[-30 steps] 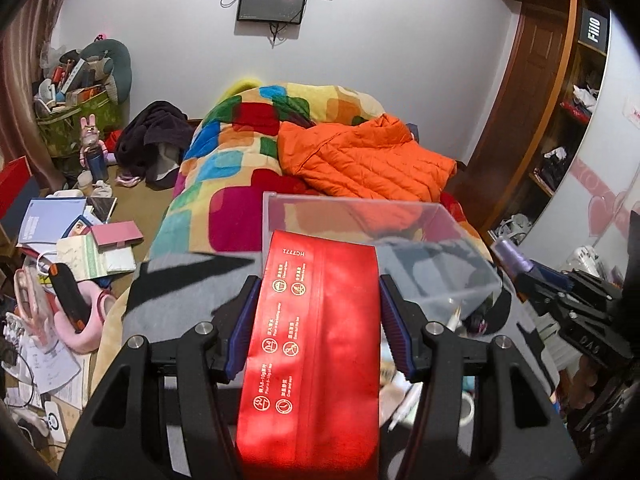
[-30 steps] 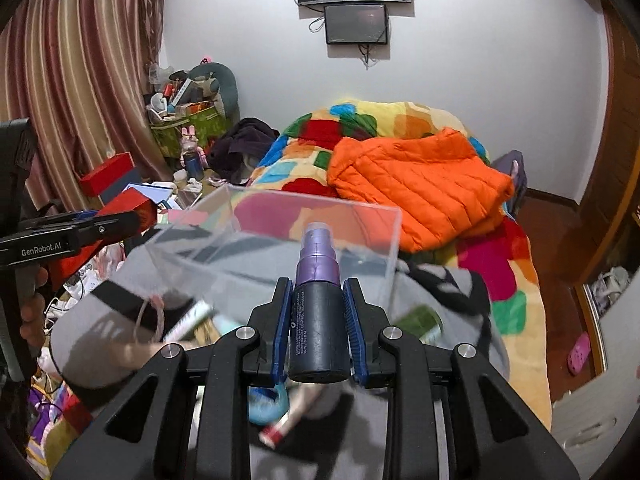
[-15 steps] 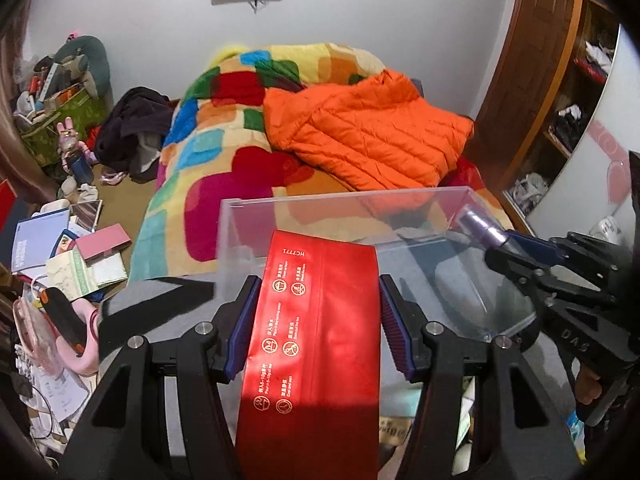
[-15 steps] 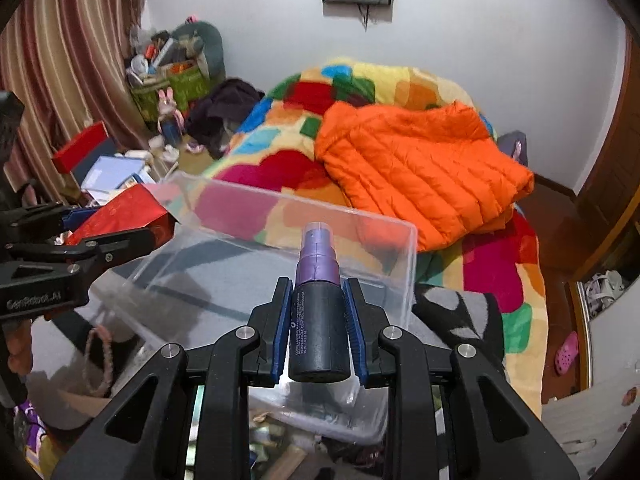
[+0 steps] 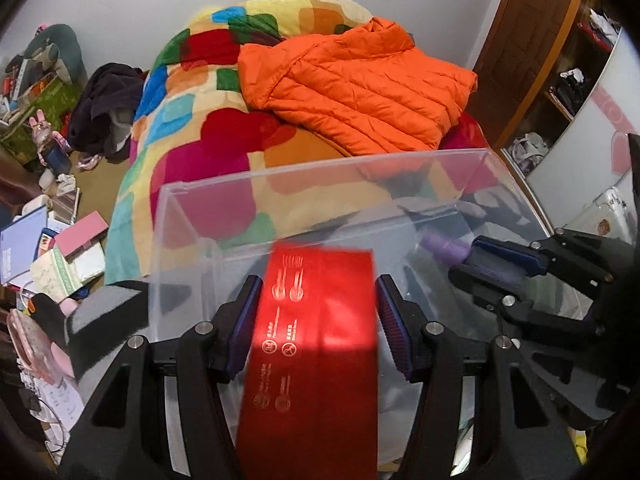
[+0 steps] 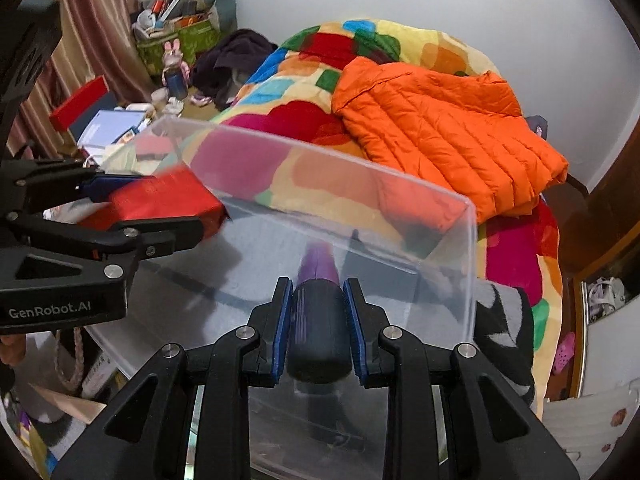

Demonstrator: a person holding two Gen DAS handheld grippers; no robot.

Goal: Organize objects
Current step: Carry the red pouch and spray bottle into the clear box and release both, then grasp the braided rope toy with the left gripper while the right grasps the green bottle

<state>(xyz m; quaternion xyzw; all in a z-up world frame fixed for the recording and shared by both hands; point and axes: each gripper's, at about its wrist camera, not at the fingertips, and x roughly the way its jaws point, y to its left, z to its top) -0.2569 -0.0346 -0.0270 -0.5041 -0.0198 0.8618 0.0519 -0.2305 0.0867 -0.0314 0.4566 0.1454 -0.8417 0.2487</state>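
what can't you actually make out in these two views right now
- Print on the red box, left wrist view: blurred and too small to read.
- Lower end of the red box, left wrist view: cut off by the bottom edge.
- Label on the dark bottle, right wrist view: hidden by the right gripper pads, and blurred.
- Clear bin floor, both views: glare and both grippers hide what lies in it.
- Left gripper contact with the box: pad faces not visible.

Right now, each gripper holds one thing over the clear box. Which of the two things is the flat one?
The red packet in the left gripper is flat and wide, with printed symbols. The dark bottle with a purple top, in the right gripper, is round.
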